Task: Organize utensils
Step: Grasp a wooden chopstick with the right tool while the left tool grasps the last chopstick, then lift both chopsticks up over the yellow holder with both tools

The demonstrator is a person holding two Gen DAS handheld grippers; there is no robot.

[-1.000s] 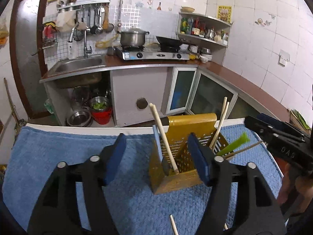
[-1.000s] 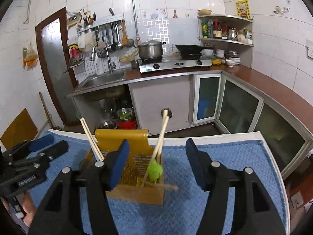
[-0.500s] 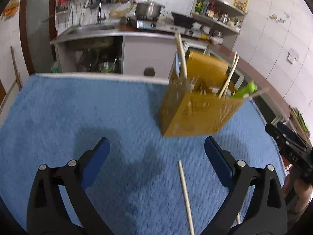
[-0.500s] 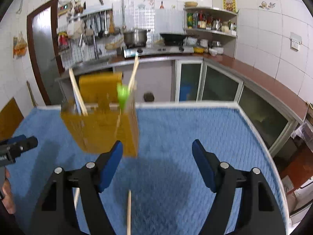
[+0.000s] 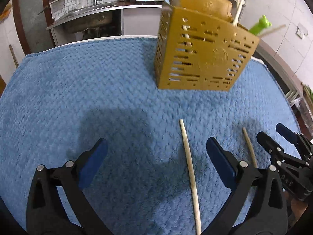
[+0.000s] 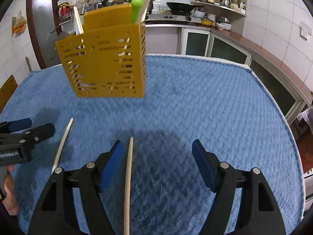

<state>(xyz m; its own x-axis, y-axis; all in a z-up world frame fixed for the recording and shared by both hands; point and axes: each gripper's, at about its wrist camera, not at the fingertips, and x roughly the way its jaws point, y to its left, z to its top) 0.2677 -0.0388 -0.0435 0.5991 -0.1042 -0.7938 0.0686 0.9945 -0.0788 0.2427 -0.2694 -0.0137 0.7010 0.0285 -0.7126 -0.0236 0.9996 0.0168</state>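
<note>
A yellow slotted utensil holder [image 5: 203, 52] [image 6: 105, 60] stands on the blue towel with pale chopsticks and a green-handled utensil [image 6: 137, 7] sticking out of it. Two loose chopsticks lie on the towel in front of it. One chopstick [image 5: 190, 174] lies between the wide-open jaws of my left gripper [image 5: 156, 143], nearer its right finger, untouched. The other chopstick [image 6: 128, 176] lies between the open jaws of my right gripper [image 6: 157, 144], close to its left finger. Both grippers hover low over the towel, side by side, with nothing held.
The blue towel [image 5: 78, 90] covers the whole table, whose edge is white at the far side. Beyond it are a sink, a stove with a pot and low cabinets [image 6: 197, 41]. A person's hand [image 6: 8, 193] shows at the left edge of the right wrist view.
Both grippers have dropped toward the towel and tipped downward, and their jaws have spread wider. The two loose chopsticks have come into view between the jaws.
</note>
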